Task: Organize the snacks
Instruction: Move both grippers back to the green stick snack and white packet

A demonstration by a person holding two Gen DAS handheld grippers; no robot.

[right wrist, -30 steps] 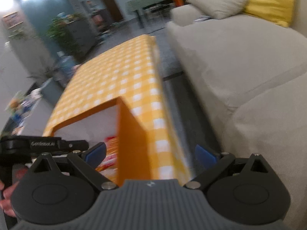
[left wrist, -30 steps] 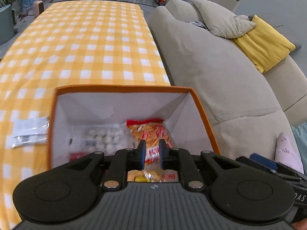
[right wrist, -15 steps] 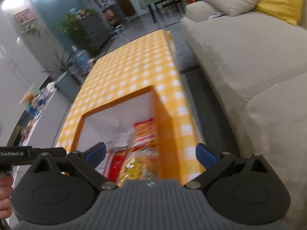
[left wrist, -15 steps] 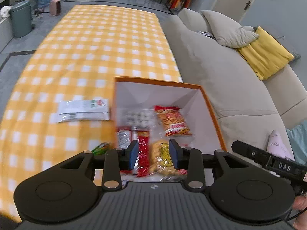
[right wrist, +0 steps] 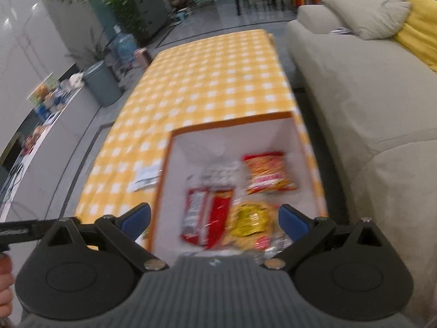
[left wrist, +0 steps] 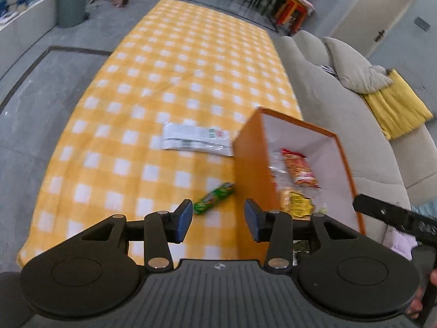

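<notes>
Left wrist view, left hand-held gripper (left wrist: 217, 220) opening, empty, above green snack (left wrist: 213, 198), labels unreadable

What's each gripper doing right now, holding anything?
Left gripper: jaws opening, nothing between them; green snack packet lies on the table ahead.
Right gripper: open wide, empty, over the orange box.

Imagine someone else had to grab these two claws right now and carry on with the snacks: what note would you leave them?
Left claw: jaws opening, nothing between them, above the green snack stick on the yellow checked tablecloth.
Right claw: open, empty, over the orange box.
Done: in the box lie an orange-red snack bag, a red packet, a yellow packet and a clear pack.
Left: the green stick and the flat white packet, both on the cloth beside the box. Probably take the stick first.
</notes>
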